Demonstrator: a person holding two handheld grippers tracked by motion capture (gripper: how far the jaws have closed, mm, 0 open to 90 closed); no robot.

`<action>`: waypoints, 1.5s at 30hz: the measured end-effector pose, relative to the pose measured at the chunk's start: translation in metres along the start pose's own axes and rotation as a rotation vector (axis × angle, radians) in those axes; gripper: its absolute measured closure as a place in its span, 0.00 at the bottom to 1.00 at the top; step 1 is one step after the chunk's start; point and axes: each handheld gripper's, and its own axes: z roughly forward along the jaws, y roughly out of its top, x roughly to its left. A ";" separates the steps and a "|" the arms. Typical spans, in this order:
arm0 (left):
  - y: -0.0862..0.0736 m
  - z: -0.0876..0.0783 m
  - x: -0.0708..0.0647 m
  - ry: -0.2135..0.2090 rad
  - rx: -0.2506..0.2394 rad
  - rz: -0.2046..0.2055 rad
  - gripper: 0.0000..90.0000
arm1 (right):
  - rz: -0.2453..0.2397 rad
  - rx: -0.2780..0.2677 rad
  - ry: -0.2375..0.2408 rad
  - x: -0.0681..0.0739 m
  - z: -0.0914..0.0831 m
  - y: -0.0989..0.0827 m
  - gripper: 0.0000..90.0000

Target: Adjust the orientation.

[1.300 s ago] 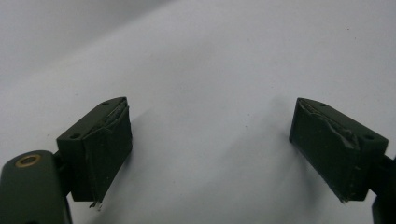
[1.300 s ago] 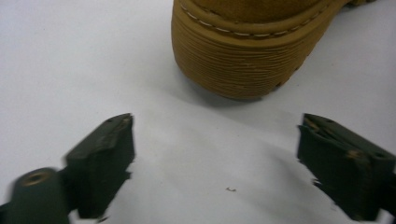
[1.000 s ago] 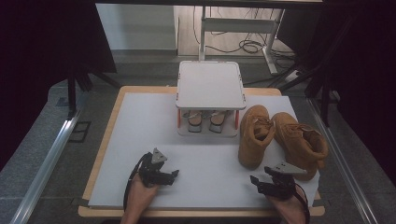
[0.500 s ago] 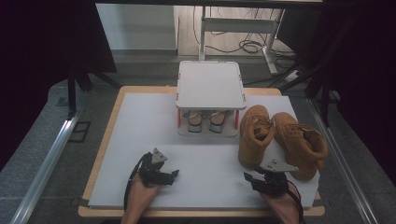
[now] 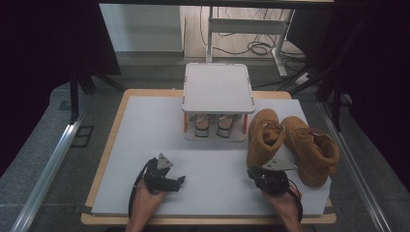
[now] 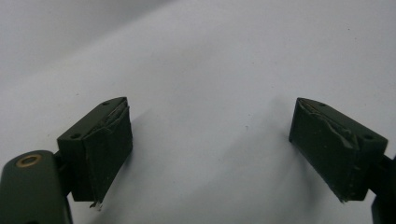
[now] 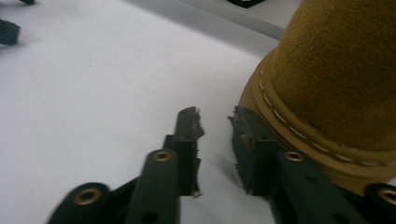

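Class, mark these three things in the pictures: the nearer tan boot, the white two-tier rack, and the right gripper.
nearer tan boot point(image 5: 263, 137), high view, on its upper
white two-tier rack point(image 5: 218, 87), high view, on its top shelf
right gripper point(image 7: 215, 128), right gripper view, between its fingertips

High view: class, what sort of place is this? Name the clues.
Probably a lab or recording workspace, not a home: a white board on a table with a small shoe rack, tan boots, and cables on the floor behind.

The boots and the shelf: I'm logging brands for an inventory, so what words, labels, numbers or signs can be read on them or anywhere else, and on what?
None: no readable text anywhere.
Boots: plain tan suede, no legible brand or label.
Shelf: blank white top.
Shoes under it: too small to tell.
Table: bare white.
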 end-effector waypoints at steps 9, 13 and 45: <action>0.000 0.000 0.000 0.000 -0.001 0.000 0.14 | -0.010 -0.004 -0.030 -0.004 0.007 -0.002 1.00; 0.000 0.000 0.000 0.000 -0.001 0.001 0.15 | -0.026 -0.001 -0.045 -0.003 0.007 -0.003 1.00; 0.000 0.000 0.000 0.001 -0.002 0.001 0.15 | -0.017 0.006 -0.130 -0.026 -0.027 -0.027 1.00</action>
